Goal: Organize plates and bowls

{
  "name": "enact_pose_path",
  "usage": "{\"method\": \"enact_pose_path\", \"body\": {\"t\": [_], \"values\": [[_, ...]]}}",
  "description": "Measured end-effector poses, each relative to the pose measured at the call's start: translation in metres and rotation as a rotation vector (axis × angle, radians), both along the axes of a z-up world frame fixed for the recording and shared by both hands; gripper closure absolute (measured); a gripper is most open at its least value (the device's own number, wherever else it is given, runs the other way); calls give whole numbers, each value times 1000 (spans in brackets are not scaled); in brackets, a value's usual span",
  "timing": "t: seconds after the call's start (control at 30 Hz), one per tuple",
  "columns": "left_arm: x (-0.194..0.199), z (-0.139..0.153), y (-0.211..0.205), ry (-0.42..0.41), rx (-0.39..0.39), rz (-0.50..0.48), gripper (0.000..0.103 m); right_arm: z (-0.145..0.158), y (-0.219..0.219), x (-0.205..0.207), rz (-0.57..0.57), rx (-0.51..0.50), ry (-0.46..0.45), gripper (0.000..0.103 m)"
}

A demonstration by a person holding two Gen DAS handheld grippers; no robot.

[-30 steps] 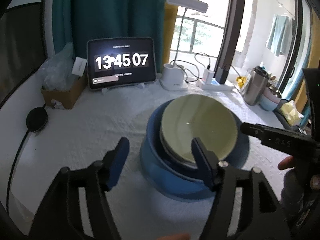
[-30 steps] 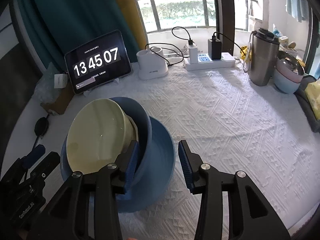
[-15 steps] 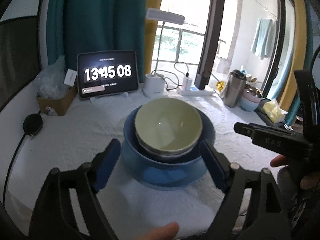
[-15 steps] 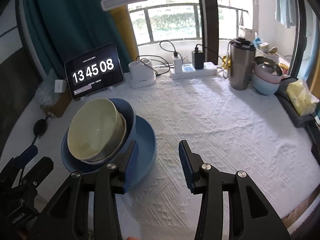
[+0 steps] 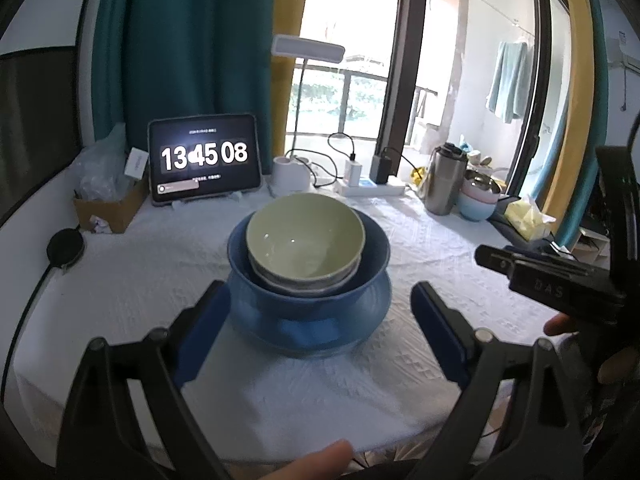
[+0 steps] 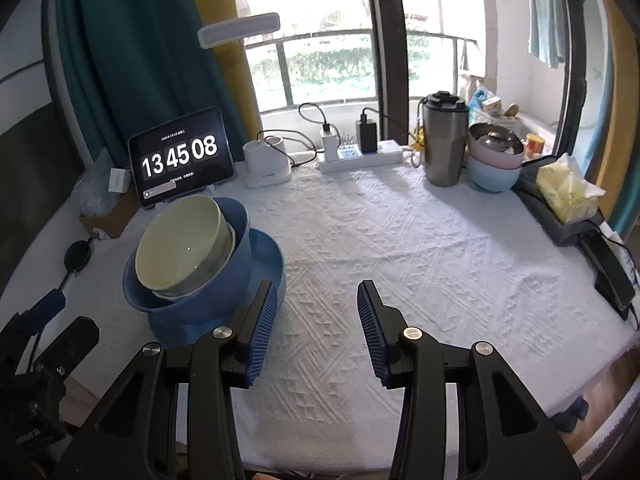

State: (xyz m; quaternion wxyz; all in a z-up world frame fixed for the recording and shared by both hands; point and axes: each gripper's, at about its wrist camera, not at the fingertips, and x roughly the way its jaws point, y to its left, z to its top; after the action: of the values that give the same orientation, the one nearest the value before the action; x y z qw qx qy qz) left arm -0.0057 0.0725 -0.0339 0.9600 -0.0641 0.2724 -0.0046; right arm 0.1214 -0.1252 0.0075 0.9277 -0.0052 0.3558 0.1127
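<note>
A pale green bowl (image 5: 304,236) sits nested in a grey-white bowl, inside a dark blue bowl (image 5: 280,300), on a blue plate (image 5: 378,300). The stack stands on the white tablecloth. My left gripper (image 5: 318,292) faces the stack from just in front; its jaws are opening wide and the pads do not touch the stack. In the right wrist view the green bowl (image 6: 176,252), blue bowl (image 6: 224,284) and plate (image 6: 274,258) lie left of my right gripper (image 6: 318,286), which is open with only bare cloth between its fingers.
Along the back stand a tablet clock (image 6: 182,160), a white lamp base (image 6: 266,162), a power strip (image 6: 360,156), a steel tumbler (image 6: 444,140) and stacked pastel bowls (image 6: 494,160). A yellow tissue pack (image 6: 568,192) lies right, a cardboard box (image 5: 108,208) left.
Both grippers have drawn back from the bowl stack, which now looks smaller and farther off. The left jaws have spread wider; the right finger no longer sits at the blue bowl.
</note>
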Motion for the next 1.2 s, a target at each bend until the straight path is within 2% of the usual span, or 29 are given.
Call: {"method": "enact_pose_path", "body": {"t": [0.37, 0.5, 1.2], "values": [[-30, 6, -14, -83, 18, -14, 11, 8, -18, -36, -14, -29, -86, 59], [-40, 13, -23, -116, 59, -31, 11, 15, -25, -49, -26, -36, -124, 59], [-98, 64, -16, -316, 73, 32, 11, 76, -41, -130, -65, -73, -380, 58]]}}
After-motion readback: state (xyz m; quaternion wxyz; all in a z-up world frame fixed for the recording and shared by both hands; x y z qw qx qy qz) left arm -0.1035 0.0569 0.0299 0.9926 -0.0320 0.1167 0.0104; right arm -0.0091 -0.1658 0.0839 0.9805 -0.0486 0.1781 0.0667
